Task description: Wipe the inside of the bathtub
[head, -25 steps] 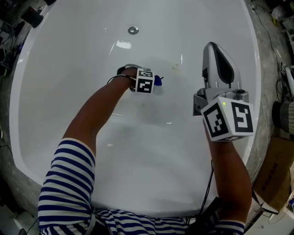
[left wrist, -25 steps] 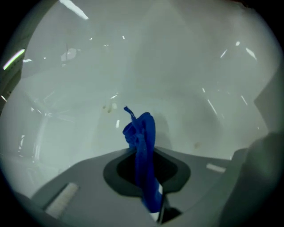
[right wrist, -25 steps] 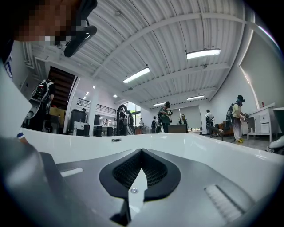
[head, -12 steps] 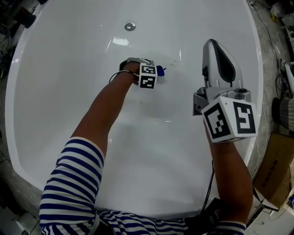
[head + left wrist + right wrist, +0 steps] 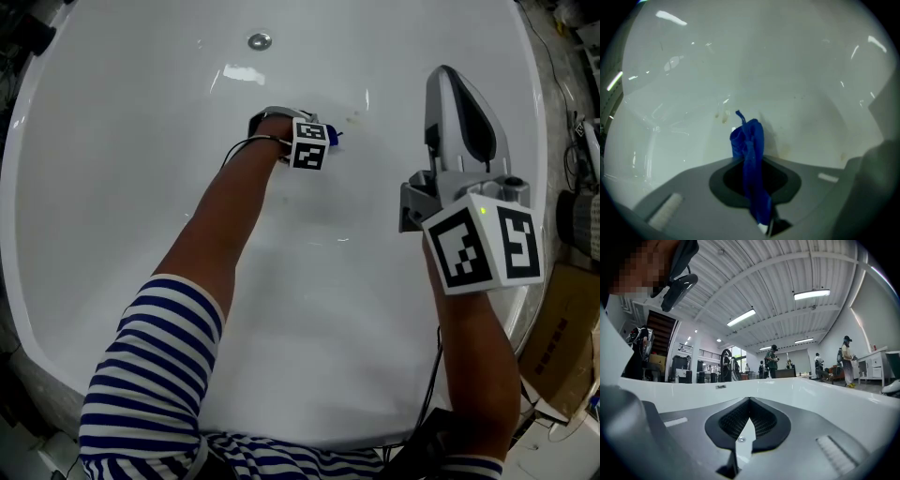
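Observation:
The white bathtub (image 5: 112, 187) fills the head view. Deep inside it my left gripper (image 5: 330, 139) is shut on a blue cloth (image 5: 333, 137), near the far end of the tub floor. In the left gripper view the blue cloth (image 5: 751, 154) stands bunched between the closed jaws of my left gripper (image 5: 751, 140), its tip against the tub wall, where small yellowish-brown spots (image 5: 723, 115) show. My right gripper (image 5: 457, 112) is held high over the tub's right rim, shut and empty. The right gripper view looks across the tub rim (image 5: 787, 390) past my right gripper (image 5: 749, 416).
A round metal fitting (image 5: 260, 40) sits on the far tub wall. More brownish specks (image 5: 354, 116) lie just right of the cloth. Cardboard and cables (image 5: 562, 328) lie on the floor past the right rim. Several people (image 5: 773, 361) stand far off in the hall.
My left gripper has slid the blue cloth farther up the tub floor and a little right, toward the brownish specks. The right gripper has shifted slightly right and stayed raised.

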The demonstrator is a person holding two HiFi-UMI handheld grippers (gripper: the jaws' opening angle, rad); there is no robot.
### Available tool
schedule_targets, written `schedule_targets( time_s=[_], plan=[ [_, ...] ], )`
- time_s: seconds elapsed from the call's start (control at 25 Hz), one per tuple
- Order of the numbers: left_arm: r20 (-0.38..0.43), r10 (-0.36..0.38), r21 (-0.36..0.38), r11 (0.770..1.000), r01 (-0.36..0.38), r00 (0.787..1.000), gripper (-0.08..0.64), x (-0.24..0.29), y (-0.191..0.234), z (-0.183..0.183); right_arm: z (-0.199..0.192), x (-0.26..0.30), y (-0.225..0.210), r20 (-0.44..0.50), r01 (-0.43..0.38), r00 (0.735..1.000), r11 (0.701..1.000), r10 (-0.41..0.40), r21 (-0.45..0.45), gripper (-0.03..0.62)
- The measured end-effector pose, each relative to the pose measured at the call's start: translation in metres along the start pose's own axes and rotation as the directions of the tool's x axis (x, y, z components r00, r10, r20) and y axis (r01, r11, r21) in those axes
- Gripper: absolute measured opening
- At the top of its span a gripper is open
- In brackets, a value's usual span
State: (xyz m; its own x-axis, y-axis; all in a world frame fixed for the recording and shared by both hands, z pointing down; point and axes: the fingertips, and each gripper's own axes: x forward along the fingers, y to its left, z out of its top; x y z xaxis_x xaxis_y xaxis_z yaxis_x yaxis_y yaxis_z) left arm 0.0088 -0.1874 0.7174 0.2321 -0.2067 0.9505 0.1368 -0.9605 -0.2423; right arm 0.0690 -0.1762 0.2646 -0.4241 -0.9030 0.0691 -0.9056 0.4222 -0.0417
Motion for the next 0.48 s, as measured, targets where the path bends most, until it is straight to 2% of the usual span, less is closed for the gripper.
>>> schedule_targets(
  time_s=[0.48],
  plan=[
    [0.030,-0.091,0.027,0.996,0.090,0.995,0.044,-0.007,-0.032,0.007,0.002,0.000,0.005,0.001,-0.018,1.000,1.000,0.018,-0.012,-0.002]
  ],
)
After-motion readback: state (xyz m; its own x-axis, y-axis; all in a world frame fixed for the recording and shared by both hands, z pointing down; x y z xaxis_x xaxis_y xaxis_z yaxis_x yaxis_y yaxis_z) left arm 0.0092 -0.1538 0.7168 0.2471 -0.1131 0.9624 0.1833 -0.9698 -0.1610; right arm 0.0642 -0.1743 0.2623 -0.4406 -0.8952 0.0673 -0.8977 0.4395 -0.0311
